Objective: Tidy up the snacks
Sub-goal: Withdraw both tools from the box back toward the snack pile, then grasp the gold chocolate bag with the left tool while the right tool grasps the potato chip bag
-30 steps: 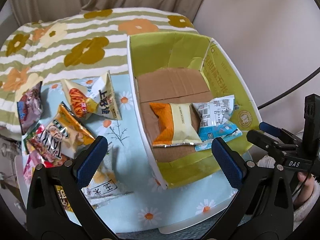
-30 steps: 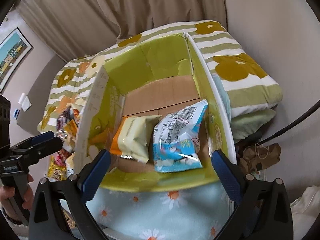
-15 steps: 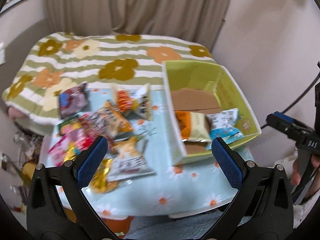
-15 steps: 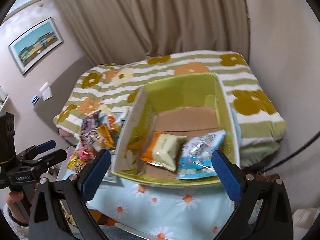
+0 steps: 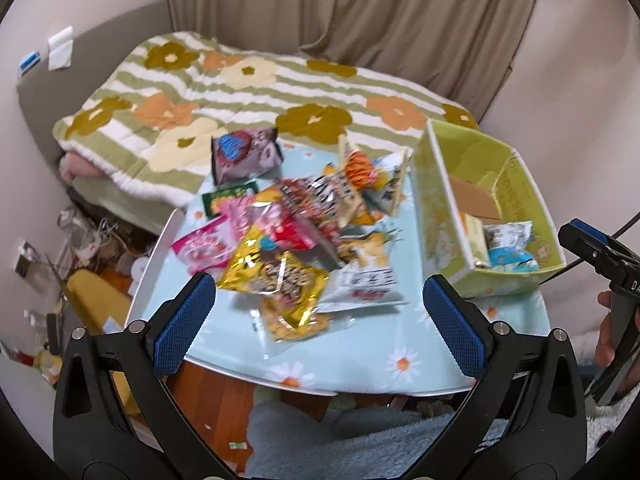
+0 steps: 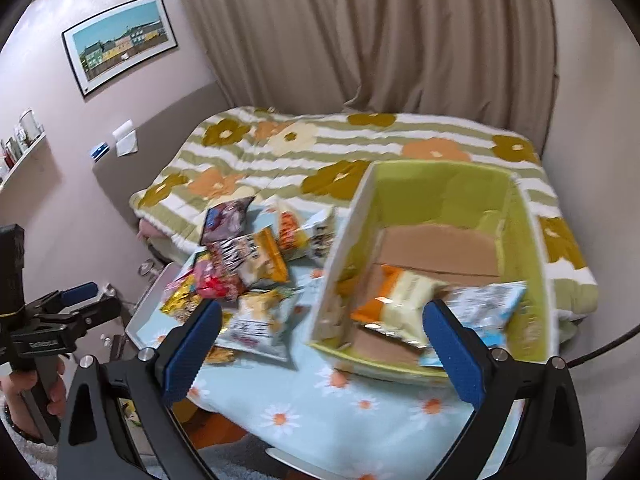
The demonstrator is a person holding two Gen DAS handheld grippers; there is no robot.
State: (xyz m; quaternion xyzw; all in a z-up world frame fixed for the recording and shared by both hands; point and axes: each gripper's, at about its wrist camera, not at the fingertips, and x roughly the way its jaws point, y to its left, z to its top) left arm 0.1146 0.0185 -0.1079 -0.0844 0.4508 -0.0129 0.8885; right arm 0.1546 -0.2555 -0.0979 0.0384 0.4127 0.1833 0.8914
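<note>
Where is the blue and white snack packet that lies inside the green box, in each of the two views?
Left wrist view: the blue and white packet lies at the right, in the near end of the green box.
Right wrist view: it lies at the lower right, partly behind the right gripper's right finger.
Shared landmark: the orange and cream packet beside it.

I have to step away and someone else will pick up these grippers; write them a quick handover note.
Left gripper: open, empty, held back over the near table edge.
Right gripper: open, empty, in front of the box.
Done: two packets lie in the green box, an orange and cream packet and a blue and white packet.
Left: the pile of snack bags on the table beside the box, including the gold bag nearest you.
</note>
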